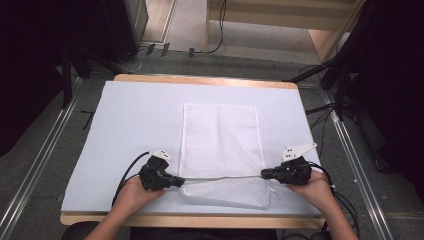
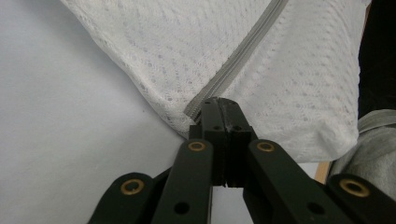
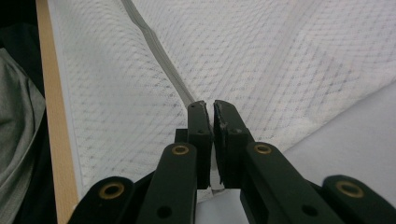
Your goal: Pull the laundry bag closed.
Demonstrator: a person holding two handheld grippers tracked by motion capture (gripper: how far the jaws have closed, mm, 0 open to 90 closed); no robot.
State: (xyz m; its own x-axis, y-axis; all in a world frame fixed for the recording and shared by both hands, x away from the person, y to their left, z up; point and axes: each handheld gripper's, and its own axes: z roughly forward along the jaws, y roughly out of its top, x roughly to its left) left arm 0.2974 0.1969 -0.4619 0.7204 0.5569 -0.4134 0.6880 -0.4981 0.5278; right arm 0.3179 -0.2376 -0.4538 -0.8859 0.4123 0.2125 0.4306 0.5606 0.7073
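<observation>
Mesh bag [image 1: 221,145] lies flat mid-table on the white sheet [image 1: 125,125]. My left gripper [image 1: 179,181] and right gripper [image 1: 263,174] are clamped on opposite ends of its zipper [image 1: 222,177], pulling it taut. Next, I think, one end must slide while the other anchors.

A white sheet [image 1: 130,130] covers nearly the whole top of a light wooden table [image 1: 200,79], whose bare edge shows along the far side and the near side. Grey carpet [image 1: 45,165] surrounds the table, with metal rails [image 1: 40,165] running along it on both sides. Black cables [image 1: 220,30] trail over the floor beyond the far edge, near pale wooden furniture [image 1: 320,30]. Dark stands [image 1: 345,85] rise at the right, and dark equipment [image 1: 90,30] stands at the far left.
</observation>
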